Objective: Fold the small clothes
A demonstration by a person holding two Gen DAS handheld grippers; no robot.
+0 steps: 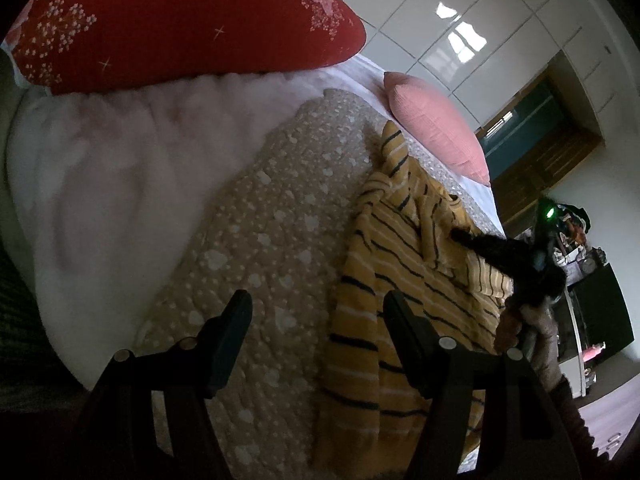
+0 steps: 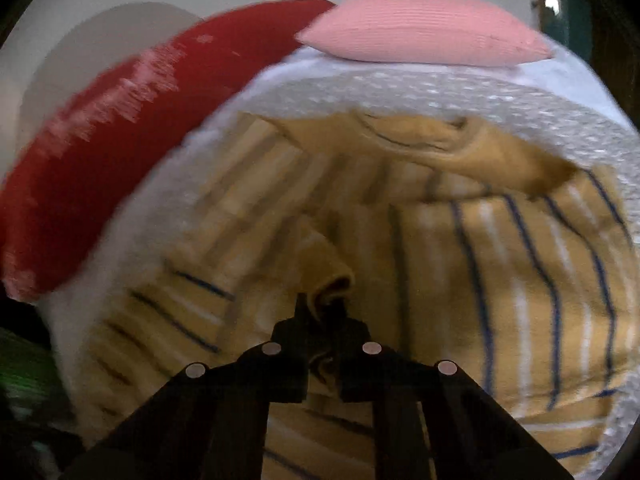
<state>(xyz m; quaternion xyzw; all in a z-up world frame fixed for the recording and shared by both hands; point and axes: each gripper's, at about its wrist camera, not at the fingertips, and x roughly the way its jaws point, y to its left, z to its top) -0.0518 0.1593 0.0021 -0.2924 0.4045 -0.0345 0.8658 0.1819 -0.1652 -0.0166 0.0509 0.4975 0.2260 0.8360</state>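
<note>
Quilted bed (image 1: 256, 240): left gripper (image 1: 316, 312) fingers apart; right gripper (image 2: 320, 304) fingers clamp striped shirt (image 2: 500, 264).

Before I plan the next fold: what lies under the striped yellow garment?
The striped yellow garment lies on a beige dotted quilt, which shows around it. Whatever is directly beneath the cloth is covered.

Home bedroom, bed with a beige dotted quilt (image 1: 256, 216), red patterned pillow (image 1: 180, 20), pink cushion (image 1: 436, 128), glossy white wardrobe doors (image 1: 460, 20) behind
</note>
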